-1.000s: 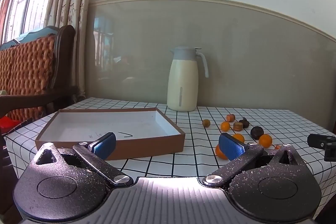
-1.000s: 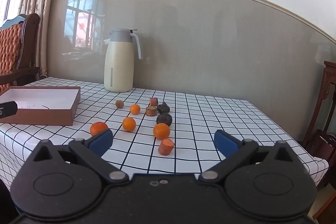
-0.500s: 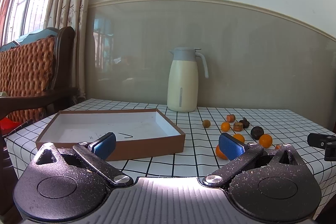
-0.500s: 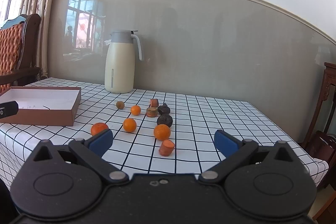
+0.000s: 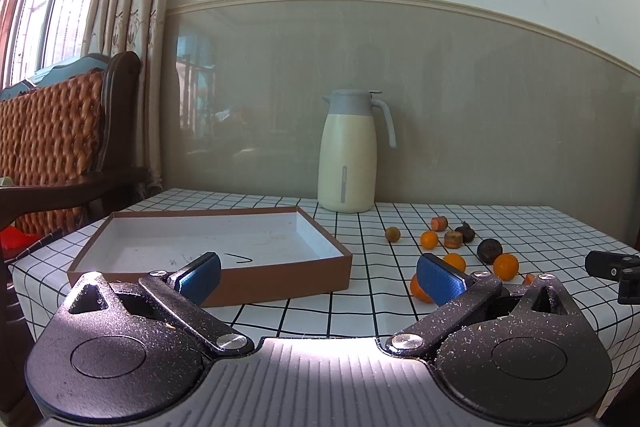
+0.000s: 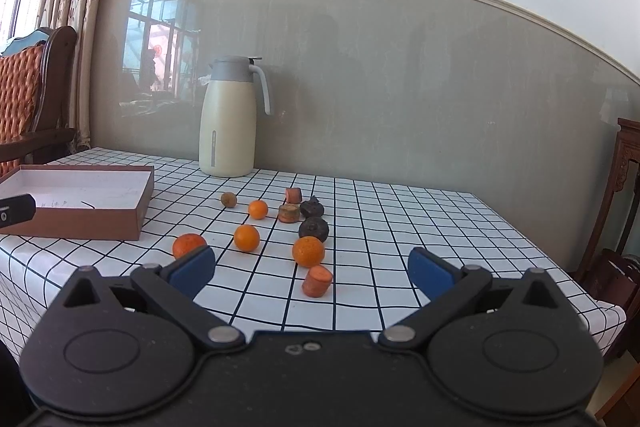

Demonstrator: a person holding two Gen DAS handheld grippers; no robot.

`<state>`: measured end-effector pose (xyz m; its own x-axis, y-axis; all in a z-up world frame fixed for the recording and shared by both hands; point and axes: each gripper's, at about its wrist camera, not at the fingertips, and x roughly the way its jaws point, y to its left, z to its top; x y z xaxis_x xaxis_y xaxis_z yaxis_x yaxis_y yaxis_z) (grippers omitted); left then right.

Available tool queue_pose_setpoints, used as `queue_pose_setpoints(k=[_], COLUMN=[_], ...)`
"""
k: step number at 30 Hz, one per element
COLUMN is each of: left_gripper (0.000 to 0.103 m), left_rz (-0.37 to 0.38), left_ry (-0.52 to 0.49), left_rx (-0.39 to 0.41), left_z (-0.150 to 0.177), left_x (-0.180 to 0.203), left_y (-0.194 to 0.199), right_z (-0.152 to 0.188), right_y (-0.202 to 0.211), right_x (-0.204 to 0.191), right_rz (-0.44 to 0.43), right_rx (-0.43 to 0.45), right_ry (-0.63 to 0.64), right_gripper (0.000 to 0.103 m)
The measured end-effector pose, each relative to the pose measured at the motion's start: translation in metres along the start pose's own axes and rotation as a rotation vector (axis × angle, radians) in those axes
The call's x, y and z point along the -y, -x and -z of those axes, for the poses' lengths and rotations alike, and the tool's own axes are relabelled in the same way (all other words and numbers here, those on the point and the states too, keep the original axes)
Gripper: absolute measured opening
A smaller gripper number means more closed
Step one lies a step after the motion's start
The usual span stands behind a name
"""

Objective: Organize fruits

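Several small oranges lie loose on the checked tablecloth, among them one near my right gripper's left pad (image 6: 188,245), one mid-table (image 6: 246,237) and one further right (image 6: 308,251). Two dark fruits (image 6: 314,229), a small brown fruit (image 6: 229,199) and cut carrot pieces (image 6: 317,280) lie with them. A shallow brown box (image 5: 216,247) with a white inside holds no fruit, left of the group. My left gripper (image 5: 318,277) is open in front of the box's near right corner. My right gripper (image 6: 311,268) is open before the fruits, nothing between its fingers.
A cream thermos jug (image 6: 228,117) with a grey lid stands at the back by the wall. A wooden chair with woven orange backing (image 5: 52,135) is left of the table, another wooden chair (image 6: 624,195) at the right. The table's front edge is close below both grippers.
Both views have shifted only slightly; the right gripper has edged a little closer to the fruits. Both grippers stay open and nothing on the table has moved.
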<state>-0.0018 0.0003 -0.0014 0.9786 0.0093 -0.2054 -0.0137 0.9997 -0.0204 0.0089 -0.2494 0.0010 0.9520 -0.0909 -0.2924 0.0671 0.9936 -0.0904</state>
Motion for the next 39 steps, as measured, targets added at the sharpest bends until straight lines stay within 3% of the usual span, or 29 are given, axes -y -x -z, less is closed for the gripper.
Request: queue_pose_setpoints(k=[39], left_gripper=[0.103], left_rz=[-0.001], left_ry=[-0.011], left_rx=[0.002], left_z=[-0.0008], left_x=[0.0023], left_y=[-0.0001], right_z=[0.0008], right_y=[0.0007], right_x=[-0.0024], right_rz=[-0.005], right_rx=[0.002], right_ry=[0.011], right_gripper=[0.097])
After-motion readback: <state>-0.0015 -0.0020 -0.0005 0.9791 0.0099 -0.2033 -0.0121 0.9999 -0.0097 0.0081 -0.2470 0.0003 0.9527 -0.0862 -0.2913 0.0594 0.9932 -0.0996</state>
